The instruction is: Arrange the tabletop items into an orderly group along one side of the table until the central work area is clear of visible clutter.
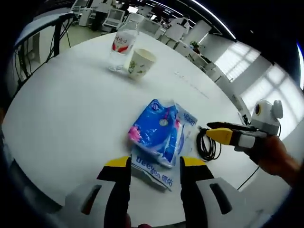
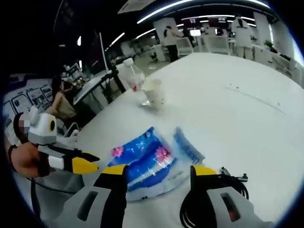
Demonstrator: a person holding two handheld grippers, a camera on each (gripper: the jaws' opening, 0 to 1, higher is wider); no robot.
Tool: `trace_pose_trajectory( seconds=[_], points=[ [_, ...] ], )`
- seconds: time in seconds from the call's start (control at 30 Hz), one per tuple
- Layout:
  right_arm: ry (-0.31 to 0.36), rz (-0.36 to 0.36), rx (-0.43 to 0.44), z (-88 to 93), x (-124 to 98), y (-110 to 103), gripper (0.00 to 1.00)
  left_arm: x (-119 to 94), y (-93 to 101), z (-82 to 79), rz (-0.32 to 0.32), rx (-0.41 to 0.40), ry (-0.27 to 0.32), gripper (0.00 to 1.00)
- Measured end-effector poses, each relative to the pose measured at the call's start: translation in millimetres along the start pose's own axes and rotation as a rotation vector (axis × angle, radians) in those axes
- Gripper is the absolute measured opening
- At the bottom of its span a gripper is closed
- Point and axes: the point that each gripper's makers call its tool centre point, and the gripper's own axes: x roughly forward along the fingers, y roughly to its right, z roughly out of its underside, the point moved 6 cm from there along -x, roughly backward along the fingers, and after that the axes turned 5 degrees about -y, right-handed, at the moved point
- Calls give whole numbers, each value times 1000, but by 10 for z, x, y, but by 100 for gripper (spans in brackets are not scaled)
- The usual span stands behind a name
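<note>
Your left gripper is apart just before the blue tissue pack; your right gripper is apart too, beside the black cable. Grip only film and the pack may slip.

A white bench with a rounded edge stands in a large open office. In the left gripper view, rows of white chairs and desks stretch behind it, a long strip light runs across a dark ceiling, and bright panelled windows line one side. The right gripper view shows more ceiling strips overhead — long and white against the dark — with people standing at the far end near white chairs. A seated person is at a neighbouring desk, beside posters on a wall panel.
</note>
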Motion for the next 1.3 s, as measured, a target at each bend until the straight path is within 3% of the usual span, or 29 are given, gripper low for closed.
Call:
trace_pose_trajectory(
  seconds=[0.37, 0.77, 0.9, 1.1, 1.3],
  points=[
    [-69, -8, -64, -143, 132, -60, 42, 59, -10, -9, -4, -44, 11, 32],
    [-101, -18, -67, -293, 314, 85, 37, 155, -57, 14, 9, -99, 4, 26],
    [-114, -28, -54, -302, 406, 6, 37, 205, -41, 23, 18, -118, -2, 25],
    [-144, -46, -13, -280, 651, 70, 35, 265, -18, 13, 18, -91, -10, 23],
    [-135, -56, 17, -263, 646, -86, 32, 327, -44, 18, 14, -78, -20, 22]
  ],
)
